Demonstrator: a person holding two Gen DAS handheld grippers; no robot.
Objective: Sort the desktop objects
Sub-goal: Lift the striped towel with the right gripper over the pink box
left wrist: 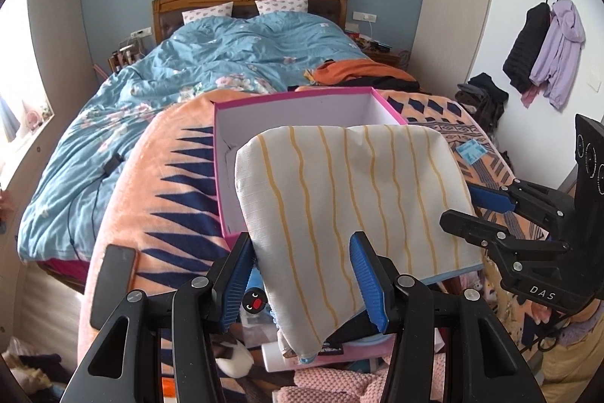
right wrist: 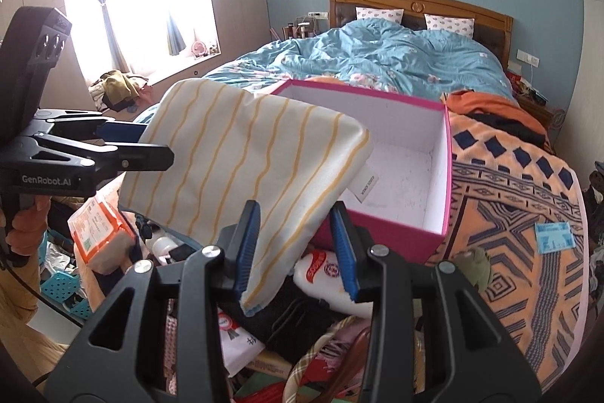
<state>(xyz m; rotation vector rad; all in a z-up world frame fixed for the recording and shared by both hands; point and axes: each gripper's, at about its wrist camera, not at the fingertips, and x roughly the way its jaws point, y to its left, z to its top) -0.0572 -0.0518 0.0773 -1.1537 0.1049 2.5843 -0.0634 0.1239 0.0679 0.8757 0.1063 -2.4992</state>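
1. The striped cushion (left wrist: pixel 351 214) hides much of the clutter beneath us; a white bottle (right wrist: pixel 332 280) shows only partly under it.
2. Our left gripper (left wrist: pixel 302 284) clamps one cushion corner between its blue pads.
3. Our right gripper (right wrist: pixel 296 248) clamps another corner.
4. Just ahead of both grippers, the pink box (right wrist: pixel 438 153) stands open on the orange blanket (right wrist: pixel 521 214); its visible floor is bare, and the cushion overlaps its near rim.

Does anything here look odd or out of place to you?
Yes. The striped cushion is held in mid-air by both claws, left claw and right claw, tilted over the empty pink box. Below them lies a jumbled heap, with a white bottle on its side.
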